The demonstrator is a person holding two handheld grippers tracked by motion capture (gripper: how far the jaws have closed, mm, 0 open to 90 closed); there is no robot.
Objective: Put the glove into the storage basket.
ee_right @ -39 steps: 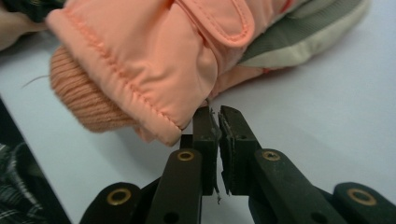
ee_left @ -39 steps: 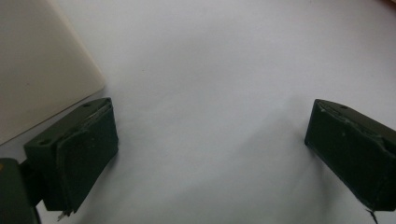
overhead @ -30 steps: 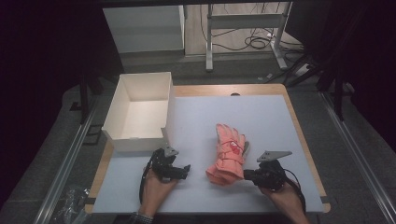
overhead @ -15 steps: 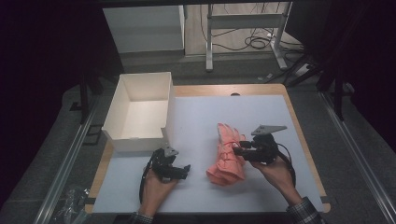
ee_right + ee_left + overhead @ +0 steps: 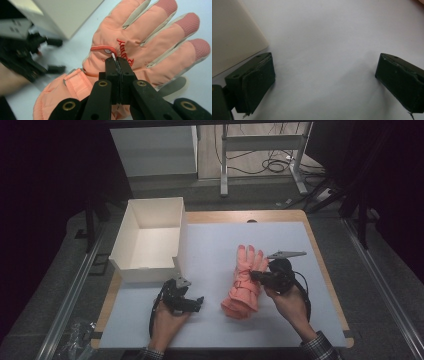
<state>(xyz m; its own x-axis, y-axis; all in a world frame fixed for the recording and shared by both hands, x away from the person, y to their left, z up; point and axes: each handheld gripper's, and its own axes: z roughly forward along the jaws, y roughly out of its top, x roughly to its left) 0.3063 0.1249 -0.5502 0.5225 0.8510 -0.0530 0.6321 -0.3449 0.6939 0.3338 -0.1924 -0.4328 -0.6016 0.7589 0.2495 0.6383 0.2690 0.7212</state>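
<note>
Glove [image 5: 244, 277] lengthwise on table, fingers pointing away from person.

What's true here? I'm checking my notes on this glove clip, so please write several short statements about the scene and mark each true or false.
1. The right gripper has its jaws shut at the back of the orange glove. True; they have just been closing.
2. The left gripper is shut on the glove. False: its jaws stand wide apart over the bare white mat.
3. The white box holds a glove. False: nothing shows inside it.
4. The glove lies to the right of the box in the high view. True.
5. The glove's fingers point toward the person. False: they point away, with the cuff nearest.
</note>
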